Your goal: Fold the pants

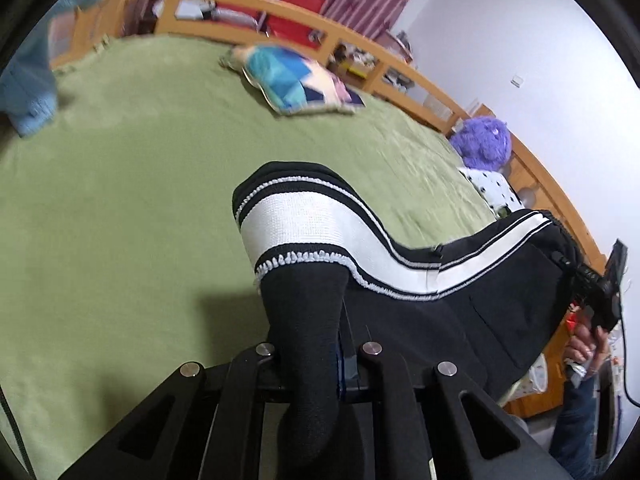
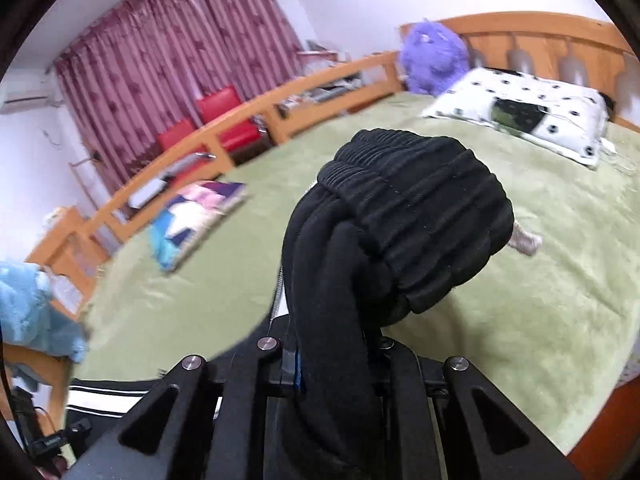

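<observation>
Black pants with a white side stripe (image 1: 400,268) hang in the air above a green bed (image 1: 120,200). My left gripper (image 1: 316,360) is shut on the leg end of the pants, whose fabric bunches up between the fingers. My right gripper (image 2: 336,360) is shut on the ribbed black waistband (image 2: 416,216) of the pants, which folds over above the fingers. In the left wrist view the right gripper (image 1: 600,292) and the hand that holds it show at the far right, at the other end of the pants. The fingertips of both grippers are hidden by cloth.
A colourful patchwork cushion (image 1: 296,80) lies on the bed's far side. A purple plush toy (image 2: 432,56) and a spotted white pillow (image 2: 520,116) sit at the headboard. A wooden rail (image 1: 360,44) edges the bed. Light blue cloth (image 2: 32,312) hangs at the left.
</observation>
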The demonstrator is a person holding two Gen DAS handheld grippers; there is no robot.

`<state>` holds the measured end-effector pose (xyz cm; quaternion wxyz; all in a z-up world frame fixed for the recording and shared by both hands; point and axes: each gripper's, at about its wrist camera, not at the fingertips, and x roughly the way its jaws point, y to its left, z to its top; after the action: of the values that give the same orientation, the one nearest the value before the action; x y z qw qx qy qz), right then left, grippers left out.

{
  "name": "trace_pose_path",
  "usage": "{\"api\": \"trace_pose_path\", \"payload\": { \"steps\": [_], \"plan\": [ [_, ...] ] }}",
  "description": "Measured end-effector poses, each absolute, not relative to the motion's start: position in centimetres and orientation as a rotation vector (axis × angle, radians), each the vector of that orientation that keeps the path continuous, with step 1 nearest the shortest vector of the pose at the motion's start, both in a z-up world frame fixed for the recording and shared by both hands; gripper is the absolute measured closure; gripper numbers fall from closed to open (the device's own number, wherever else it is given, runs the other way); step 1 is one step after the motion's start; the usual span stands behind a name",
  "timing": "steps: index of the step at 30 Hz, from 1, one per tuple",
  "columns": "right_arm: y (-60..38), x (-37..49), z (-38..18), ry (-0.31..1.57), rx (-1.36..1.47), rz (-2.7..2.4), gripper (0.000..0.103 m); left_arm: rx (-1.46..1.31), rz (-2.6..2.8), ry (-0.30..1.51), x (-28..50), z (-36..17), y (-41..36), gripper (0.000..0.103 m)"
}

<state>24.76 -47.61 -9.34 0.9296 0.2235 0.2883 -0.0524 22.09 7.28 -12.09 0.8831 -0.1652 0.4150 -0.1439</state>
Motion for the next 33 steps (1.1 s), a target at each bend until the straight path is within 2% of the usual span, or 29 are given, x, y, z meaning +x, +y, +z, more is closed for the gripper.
{"api": "trace_pose_path", "payload": {
  "steps": [6, 11, 13, 15, 17, 19, 22, 25, 27, 29, 33],
  "plan": [
    [-41.1, 24.5, -8.2, 0.594, 0.464, 0.032, 0.088, -0.330, -0.160, 0.832, 20.0, -10.0, 15.5, 0.092],
    [-37.3, 24.5, -12.6, 0.687, 0.430, 0.070, 0.088, -0.323, -0.093, 0.908, 20.2, -13.6, 18.9, 0.089],
    [-37.2, 25.3, -15.6, 0.749, 0.370, -0.012, 0.087, -0.318, -0.039, 0.936, 20.6, -15.5, 19.2, 0.080],
    [-38.3, 26.1, -18.9, 0.849, 0.346, -0.089, 0.079, -0.310, 0.031, 0.974, 21.0, -17.2, 19.5, 0.068],
    [-40.0, 26.9, -21.9, 0.978, 0.398, -0.100, 0.074, -0.330, 0.057, 1.008, 21.1, -18.4, 19.6, 0.051],
    [-41.2, 26.4, -23.6, 1.060, 0.452, -0.090, 0.070, -0.310, 0.088, 1.018, 20.3, -18.8, 19.4, 0.043],
    [-40.2, 24.1, -21.7, 1.056, 0.359, -0.146, 0.065, -0.230, 0.120, 1.008, 18.0, -18.6, 18.7, 0.036],
    [-38.4, 21.4, -18.7, 0.953, 0.253, -0.169, 0.059, -0.251, 0.089, 1.010, 15.4, -18.7, 18.1, 0.031],
    [-37.0, 20.6, -17.8, 0.895, 0.226, -0.164, 0.042, -0.212, 0.090, 1.024, 13.7, -19.2, 17.0, 0.028],
    [-35.1, 20.2, -18.5, 0.877, 0.183, -0.114, 0.042, -0.146, 0.113, 1.032, 12.3, -20.1, 16.0, 0.025],
    [-32.2, 20.5, -22.6, 1.010, 0.082, -0.079, 0.044, -0.217, 0.096, 1.055, 9.9, -20.7, 16.5, 0.023]
  ]
}}
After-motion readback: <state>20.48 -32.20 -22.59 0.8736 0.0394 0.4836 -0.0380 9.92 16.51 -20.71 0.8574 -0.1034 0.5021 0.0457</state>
